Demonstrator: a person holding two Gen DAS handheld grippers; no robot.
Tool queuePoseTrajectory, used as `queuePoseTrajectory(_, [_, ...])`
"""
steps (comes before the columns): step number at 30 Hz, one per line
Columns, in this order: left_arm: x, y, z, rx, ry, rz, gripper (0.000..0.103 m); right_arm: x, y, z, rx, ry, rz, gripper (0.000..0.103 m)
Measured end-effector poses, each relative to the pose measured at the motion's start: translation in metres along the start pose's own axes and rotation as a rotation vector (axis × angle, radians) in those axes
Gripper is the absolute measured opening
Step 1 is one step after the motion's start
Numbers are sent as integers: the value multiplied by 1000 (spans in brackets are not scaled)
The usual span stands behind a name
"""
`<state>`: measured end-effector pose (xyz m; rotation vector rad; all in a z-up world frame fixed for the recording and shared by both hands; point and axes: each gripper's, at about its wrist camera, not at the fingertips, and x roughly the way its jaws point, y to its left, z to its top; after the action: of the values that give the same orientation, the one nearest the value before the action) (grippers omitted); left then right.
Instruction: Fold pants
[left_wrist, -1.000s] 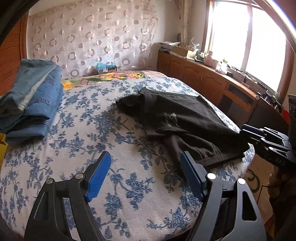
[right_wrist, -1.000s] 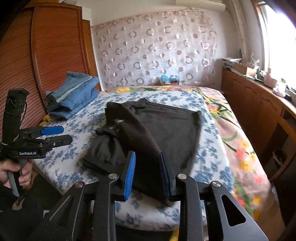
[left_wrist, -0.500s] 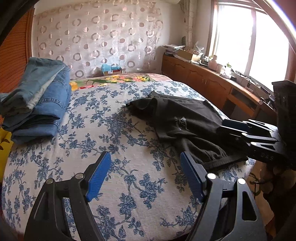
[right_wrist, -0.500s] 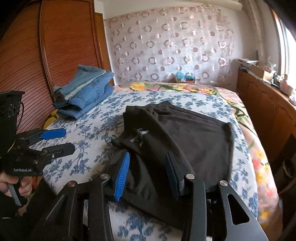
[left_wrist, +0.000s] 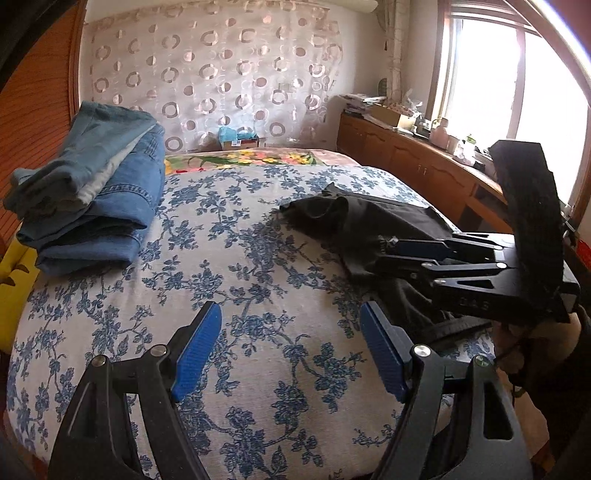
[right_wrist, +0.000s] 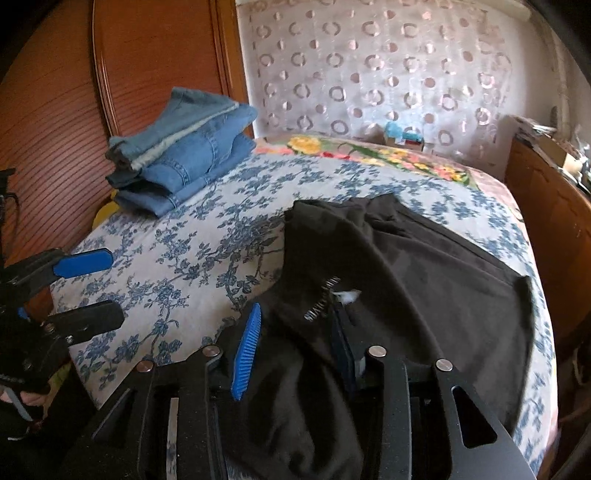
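Note:
Black pants (right_wrist: 406, 280) lie crumpled on the right half of the bed, with a small printed logo on one leg; they also show in the left wrist view (left_wrist: 369, 229). My right gripper (right_wrist: 295, 343) is open, its jaws straddling a fold of the black fabric near the bed's near edge. In the left wrist view the right gripper (left_wrist: 424, 254) reaches over the pants. My left gripper (left_wrist: 291, 350) is open and empty above bare bedspread, left of the pants; it also shows in the right wrist view (right_wrist: 85, 288).
A stack of folded blue jeans (left_wrist: 92, 199) sits at the bed's left by a wooden wardrobe (right_wrist: 66, 92). The floral bedspread (left_wrist: 240, 258) covers the bed. A wooden cabinet (left_wrist: 424, 170) with clutter runs under the window on the right. A yellow object (left_wrist: 11, 280) is beside the bed.
My right gripper moved forward and down onto the pants, its jaws widening around a fold. My left gripper stayed open and shifted a little over the bedspread.

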<state>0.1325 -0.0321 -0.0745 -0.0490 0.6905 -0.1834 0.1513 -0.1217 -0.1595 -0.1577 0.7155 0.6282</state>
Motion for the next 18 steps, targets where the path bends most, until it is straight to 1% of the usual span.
queuePoseTrajectory(5, [0,3,-2,-10,1,-2,78,9,10,9,-47,34,21,39])
queuePoseTrajectory(9, [0,3,-2,-10,0,-1,78,16,19,12,-98,67,10,39])
queuePoseTrajectory(11, [0,4,-3,-12,1,-1,78,24,20,15,-105,82,15,32])
queuePoseTrajectory(15, [1,6,-4,-16,3,2,78,40,22,15,-121,121,0,29])
queuePoseTrajectory(17, [2,7,-4,-18,4,2,78,44,22,15,-130,126,-28,21])
queuePoseTrajectory(18, [1,7,-5,-18,4,1,78,44,20,16,-119,127,-33,14])
